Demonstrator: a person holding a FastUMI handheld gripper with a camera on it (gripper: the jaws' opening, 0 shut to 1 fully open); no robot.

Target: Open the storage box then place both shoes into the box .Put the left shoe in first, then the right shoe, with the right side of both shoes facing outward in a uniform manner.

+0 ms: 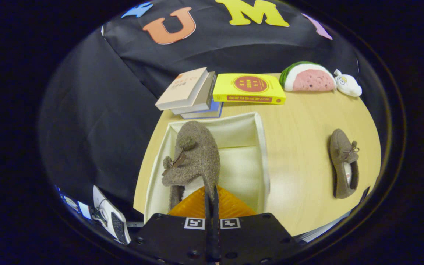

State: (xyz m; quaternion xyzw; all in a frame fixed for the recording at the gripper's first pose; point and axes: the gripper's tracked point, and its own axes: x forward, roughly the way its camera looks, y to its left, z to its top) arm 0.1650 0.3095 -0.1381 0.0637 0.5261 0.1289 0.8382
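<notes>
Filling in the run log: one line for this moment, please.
gripper: fingers shut on shoe | shoe: over open box | second shoe: on table

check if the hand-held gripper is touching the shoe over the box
Touching: the gripper view shows the hand-held gripper fingers pinched together on the brown shoe's heel rim.

brown fuzzy shoe [193, 154], cream box [260, 147], yellow book [248, 88], pale wood table [304, 154].

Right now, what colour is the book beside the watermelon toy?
Yellow book, with a red circle; gripper view shows it best.
</notes>
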